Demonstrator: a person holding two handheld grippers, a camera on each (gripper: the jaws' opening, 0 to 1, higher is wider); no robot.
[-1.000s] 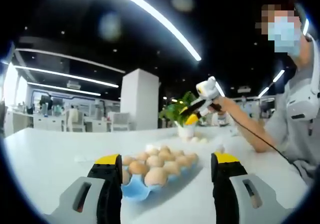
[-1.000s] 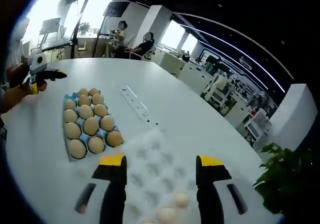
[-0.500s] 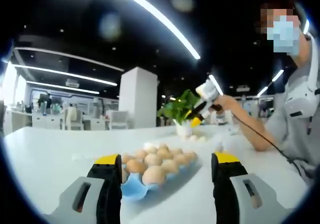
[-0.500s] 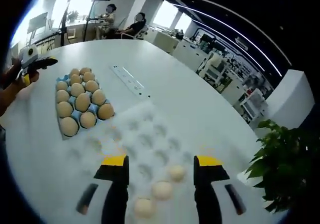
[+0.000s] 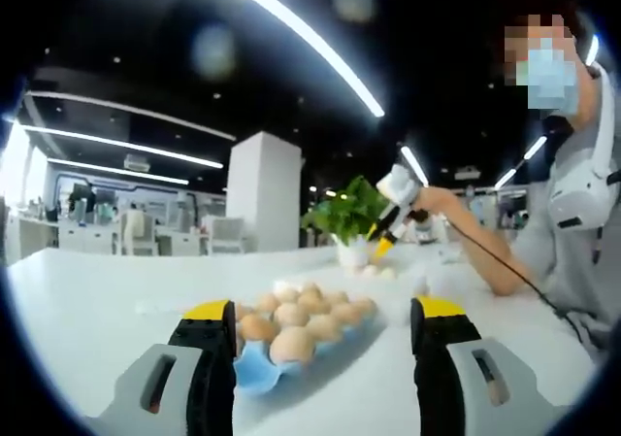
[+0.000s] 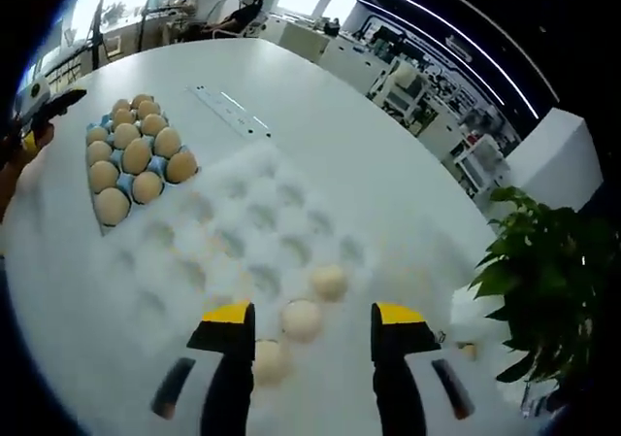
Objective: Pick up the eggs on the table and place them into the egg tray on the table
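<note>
Spreading wide under both views is the white table (image 6: 320,154). On it, the white egg tray (image 6: 247,237) holds three eggs (image 6: 301,319) at its near edge, just beyond the right gripper (image 6: 309,321), whose jaws stand apart and empty. Far left lies a blue carton (image 6: 102,218) of brown eggs (image 6: 136,154); the left gripper (image 5: 322,321) hovers near it, jaws spread, empty.

— Where is this?
— An open-plan office: long strip lights (image 5: 291,28) cross a dark ceiling above rows of desks (image 6: 408,72) and chairs (image 5: 136,232).
— Anything else?
— People sit (image 6: 243,9) working past the far edge of a big white table (image 6: 320,145); a potted plant (image 6: 543,281) stands near its corner.
</note>
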